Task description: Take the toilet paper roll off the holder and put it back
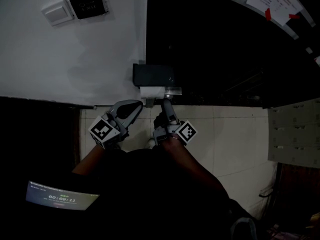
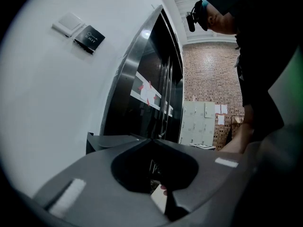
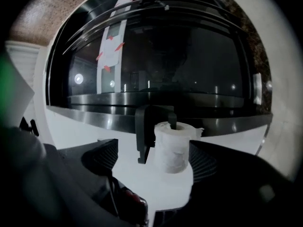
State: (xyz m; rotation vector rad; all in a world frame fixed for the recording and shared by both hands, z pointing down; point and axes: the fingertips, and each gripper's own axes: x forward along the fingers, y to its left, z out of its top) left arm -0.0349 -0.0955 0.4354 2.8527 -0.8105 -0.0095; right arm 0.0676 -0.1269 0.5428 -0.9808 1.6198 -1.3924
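Right gripper (image 3: 154,145) wide, flanking toilet paper roll (image 3: 173,150) on holder (image 3: 143,126); left gripper (image 2: 152,140) closed, empty. Roll judged light, crushable: grip its sides gently.

Wall: to your left stands a white wall (image 1: 75,59).
Switch: a white switch plate (image 1: 59,12) sits high on that wall, with a black wall panel (image 1: 87,3) just beside it.
Glass: a dark, glossy glass front (image 1: 225,49) fills your right side.
Notice: a white paper notice (image 1: 275,1) is fixed to the glass with red tape.
Floor: pale floor tiles (image 1: 235,139) lie below you.
Lockers: grey lockers (image 1: 295,131) stand at your right, with a brick wall (image 2: 208,74) above them.
Screen: a lit screen (image 1: 60,198) at your lower left reads 00:00:11.
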